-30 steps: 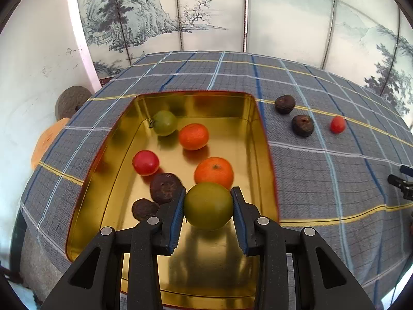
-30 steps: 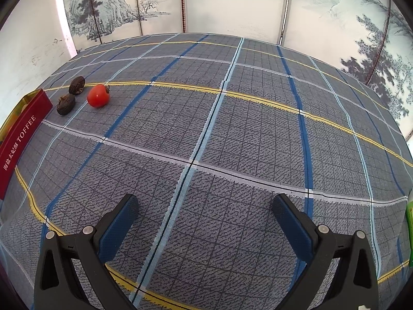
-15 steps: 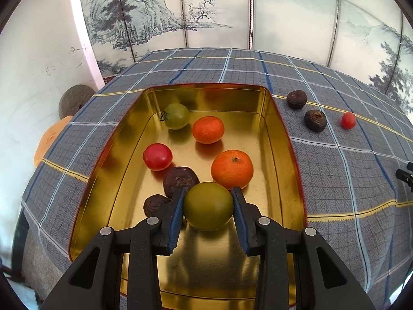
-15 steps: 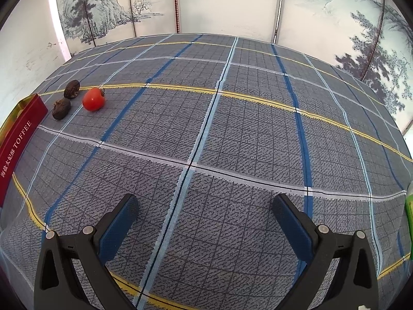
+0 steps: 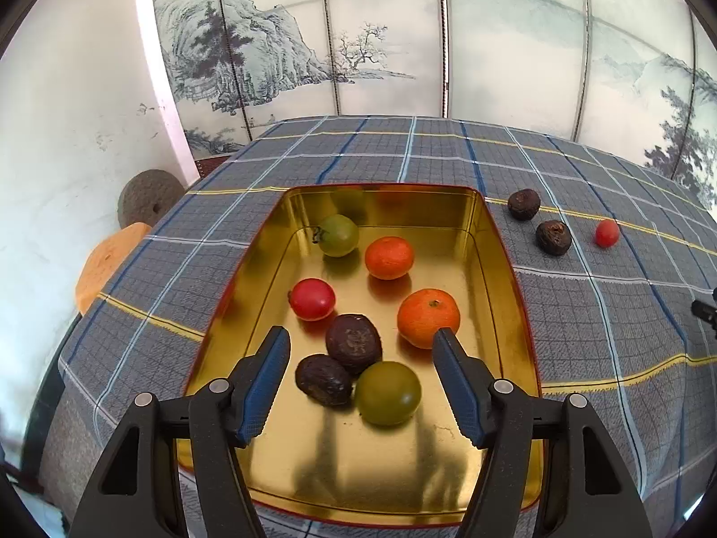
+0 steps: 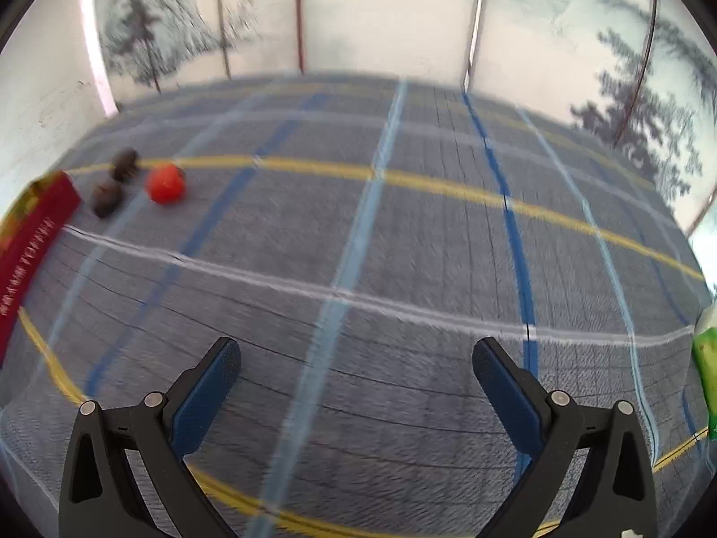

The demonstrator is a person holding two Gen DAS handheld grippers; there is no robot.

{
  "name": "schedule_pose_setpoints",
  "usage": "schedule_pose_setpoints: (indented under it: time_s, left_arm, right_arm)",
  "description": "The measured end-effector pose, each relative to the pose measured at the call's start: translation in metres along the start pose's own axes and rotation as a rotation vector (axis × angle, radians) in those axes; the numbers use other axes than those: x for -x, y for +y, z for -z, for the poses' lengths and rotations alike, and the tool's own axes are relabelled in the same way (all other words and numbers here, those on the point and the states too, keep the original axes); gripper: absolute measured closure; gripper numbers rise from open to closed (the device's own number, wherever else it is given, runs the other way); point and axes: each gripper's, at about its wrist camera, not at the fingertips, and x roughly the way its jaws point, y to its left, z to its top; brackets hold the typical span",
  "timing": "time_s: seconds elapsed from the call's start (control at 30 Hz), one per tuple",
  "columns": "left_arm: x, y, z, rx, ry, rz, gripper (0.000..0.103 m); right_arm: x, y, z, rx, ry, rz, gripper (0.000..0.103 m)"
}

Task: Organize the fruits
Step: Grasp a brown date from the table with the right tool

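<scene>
A gold tin tray (image 5: 502, 260) holds several fruits. A green fruit (image 5: 387, 392) lies on its floor beside two dark wrinkled fruits (image 5: 354, 343), below my left gripper (image 5: 360, 345). The left jaws are opening and stand apart, with no pad touching the green fruit. Also in the tray are two oranges (image 5: 428, 317), a red tomato (image 5: 312, 298) and a second green fruit (image 5: 338, 235). Outside on the cloth lie two dark fruits (image 5: 553, 236) and a small red tomato (image 5: 606, 233), the same tomato (image 6: 166, 183) showing in the blurred right wrist view. My right gripper (image 6: 356, 358) hangs open over bare cloth.
The table wears a grey plaid cloth (image 5: 605, 314). The tray's red side (image 6: 31, 242) shows at the left of the right wrist view. A green packet (image 6: 708, 367) sits at the right edge. A painted screen stands behind the table, and an orange stool (image 5: 107, 264) is beyond its left edge.
My left gripper was shut on the green fruit and has let it go; the fruit now rests on the tray floor. The right wrist view has shifted slightly and turned blurry.
</scene>
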Motion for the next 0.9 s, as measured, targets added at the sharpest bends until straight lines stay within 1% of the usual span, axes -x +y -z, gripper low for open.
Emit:
schedule_pose_setpoints:
  time_s: [0.03, 0.1, 0.13, 0.2, 0.27, 0.37, 0.43, 0.53, 0.6, 0.67, 0.73, 0.9]
  left_arm:
    - [0.0, 0.002, 0.0, 0.001, 0.001, -0.002, 0.036]
    - [0.001, 0.005, 0.002, 0.005, 0.005, -0.005, 0.036]
    - [0.001, 0.006, 0.002, 0.006, 0.008, -0.005, 0.036]
    - [0.001, 0.01, 0.003, 0.009, 0.011, -0.008, 0.036]
    - [0.001, 0.012, 0.004, 0.011, 0.012, -0.014, 0.036]
    - [0.0, 0.014, 0.004, 0.019, 0.015, -0.018, 0.036]
    - [-0.001, 0.015, 0.004, 0.021, 0.021, -0.017, 0.036]
    - [-0.001, 0.016, 0.005, 0.017, 0.026, -0.017, 0.035]
    - [0.0, 0.017, 0.004, 0.02, 0.023, -0.012, 0.035]
    - [0.002, 0.018, 0.004, 0.022, 0.022, -0.004, 0.034]
    - [0.003, 0.017, 0.003, 0.021, 0.021, 0.004, 0.033]
    - [0.007, 0.016, 0.0, 0.014, 0.012, 0.019, 0.031]
  right_arm:
    - [0.009, 0.008, 0.001, -0.002, -0.045, -0.025, 0.0]
    - [0.022, 0.028, 0.0, 0.006, -0.107, -0.085, 0.0]
    - [0.026, 0.039, -0.002, 0.017, -0.122, -0.12, 0.0]
    - [0.033, 0.067, -0.009, 0.064, -0.135, -0.203, 0.0]
    - [0.039, 0.093, -0.017, 0.119, -0.143, -0.254, 0.0]
    - [0.041, 0.132, -0.031, 0.2, -0.129, -0.371, 0.0]
    - [0.037, 0.149, -0.037, 0.242, -0.128, -0.411, 0.0]
    - [0.026, 0.169, -0.048, 0.283, -0.117, -0.428, 0.0]
    - [0.015, 0.175, -0.057, 0.289, -0.109, -0.448, 0.002]
    - [0.004, 0.18, -0.067, 0.287, -0.094, -0.458, 0.016]
    - [-0.007, 0.185, -0.075, 0.287, -0.075, -0.47, 0.024]
    - [-0.035, 0.196, -0.097, 0.339, -0.034, -0.432, 0.029]
